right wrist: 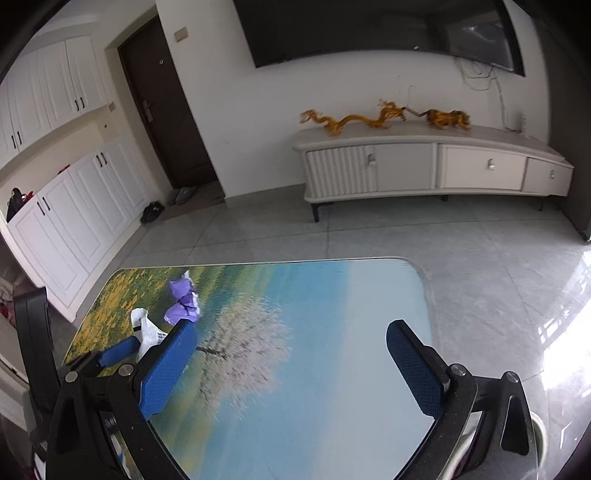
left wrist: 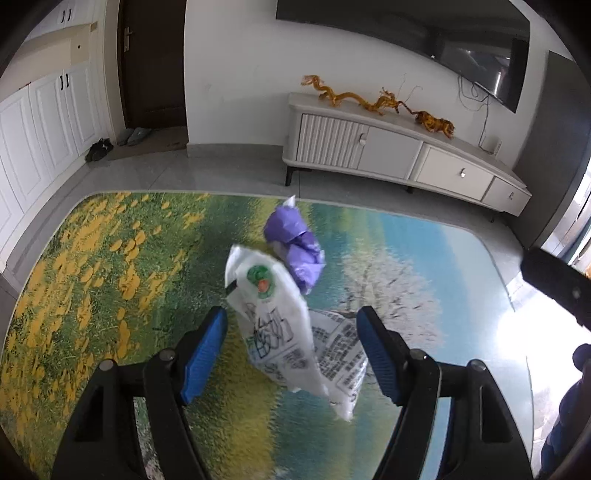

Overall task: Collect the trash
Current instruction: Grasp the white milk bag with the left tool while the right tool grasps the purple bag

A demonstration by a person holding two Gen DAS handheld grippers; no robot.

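1. Hovering above a worktop (left wrist: 110, 258) printed with a meadow-and-lake scene, the left tool (left wrist: 291, 325) stands with its blue pads spread wide, seen from the left wrist camera. A white printed plastic bag (left wrist: 280, 332) lies crumpled on the worktop in the gap between the pads, and neither pad presses on it. Just beyond it, touching its far end, sits a crumpled purple wrapper (left wrist: 295, 247). Nothing lies between the pads and the bag. Behind the worktop stands a low white TV cabinet (left wrist: 406, 155) carrying a golden dragon ornament (left wrist: 354, 98), with a wall-mounted television (left wrist: 424, 29) above. A dark door (left wrist: 153, 62) and white cupboards (left wrist: 40, 125) fill the left, with shoes (left wrist: 99, 149) on the floor. A black part of the right tool (left wrist: 557, 280) intrudes at the right edge.

2. Seen from the right wrist camera, the right tool (right wrist: 291, 347) is likewise spread, with only bare worktop (right wrist: 332, 314) between its pads. The white bag (right wrist: 146, 332) and purple wrapper (right wrist: 183, 302) lie well to its left, near the worktop's far left corner, the bag partly hidden behind this tool's left pad. The left tool (right wrist: 118, 349) pokes in beside the bag. The cabinet (right wrist: 424, 170), dragon (right wrist: 354, 120), television (right wrist: 369, 29) and door (right wrist: 166, 110) line the background.
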